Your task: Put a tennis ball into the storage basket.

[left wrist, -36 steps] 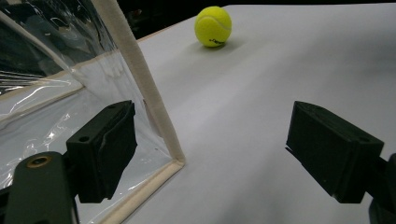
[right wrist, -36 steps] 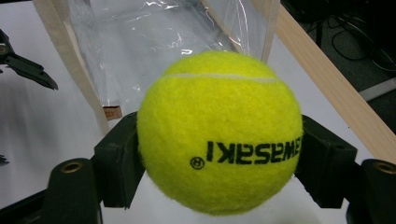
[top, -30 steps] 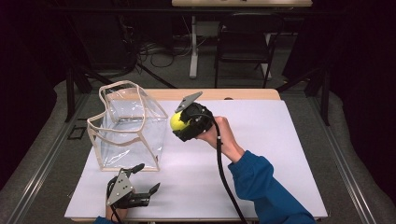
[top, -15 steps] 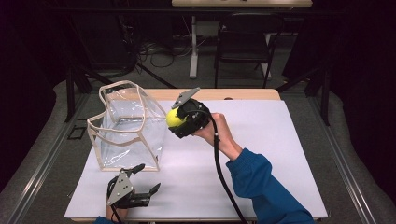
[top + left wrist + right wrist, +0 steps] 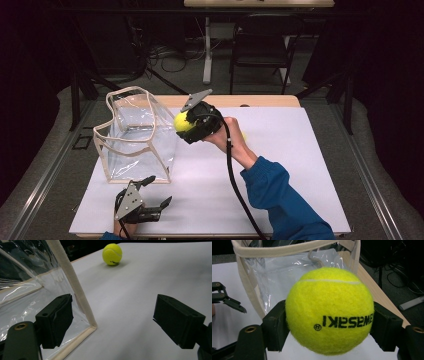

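Right gripper (image 5: 186, 124), frame centre: jaws clamped on tennis ball (image 5: 182, 122) beside clear bag (image 5: 135, 137). Left gripper (image 5: 156, 192), lower left: jaws apart. Second ball (image 5: 112, 254) lay on table (image 5: 300, 150).

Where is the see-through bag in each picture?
High view: the clear plastic bag with cream fabric trim stands left of centre on the table, its top open.
Left gripper view: the bag is on the left side, its cream corner edge slanting down beside it.
Right gripper view: the bag spans the top, behind the yellow tennis ball.
Shared landmark: the white table top under the bag.
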Tool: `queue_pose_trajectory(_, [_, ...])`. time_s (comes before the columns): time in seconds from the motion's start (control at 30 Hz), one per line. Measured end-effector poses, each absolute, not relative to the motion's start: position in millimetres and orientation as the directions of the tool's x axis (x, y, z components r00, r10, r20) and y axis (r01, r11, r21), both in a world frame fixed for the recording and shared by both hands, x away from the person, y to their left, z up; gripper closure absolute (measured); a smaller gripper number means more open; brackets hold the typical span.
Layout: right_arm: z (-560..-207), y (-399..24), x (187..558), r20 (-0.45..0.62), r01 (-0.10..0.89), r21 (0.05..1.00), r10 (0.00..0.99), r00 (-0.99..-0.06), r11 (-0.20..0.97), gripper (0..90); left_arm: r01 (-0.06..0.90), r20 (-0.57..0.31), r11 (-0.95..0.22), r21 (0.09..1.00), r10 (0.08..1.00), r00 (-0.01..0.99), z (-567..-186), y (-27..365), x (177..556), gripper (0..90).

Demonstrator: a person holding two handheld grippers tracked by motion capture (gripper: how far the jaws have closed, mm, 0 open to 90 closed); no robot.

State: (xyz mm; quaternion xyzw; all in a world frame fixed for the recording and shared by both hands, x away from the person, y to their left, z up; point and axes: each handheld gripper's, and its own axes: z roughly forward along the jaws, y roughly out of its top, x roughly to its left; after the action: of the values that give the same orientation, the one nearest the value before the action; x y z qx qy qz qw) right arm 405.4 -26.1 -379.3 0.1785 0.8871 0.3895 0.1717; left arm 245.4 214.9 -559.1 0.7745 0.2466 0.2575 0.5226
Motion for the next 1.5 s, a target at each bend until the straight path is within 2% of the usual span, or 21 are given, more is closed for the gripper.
queue_pose_trajectory(1.5, [-360,0,405,-0.187,0.130,0.789,0.437,-0.880,0.600,25.7,0.107,0.147,-0.330,0.938,0.656,0.740,-558,217,243,16.0])
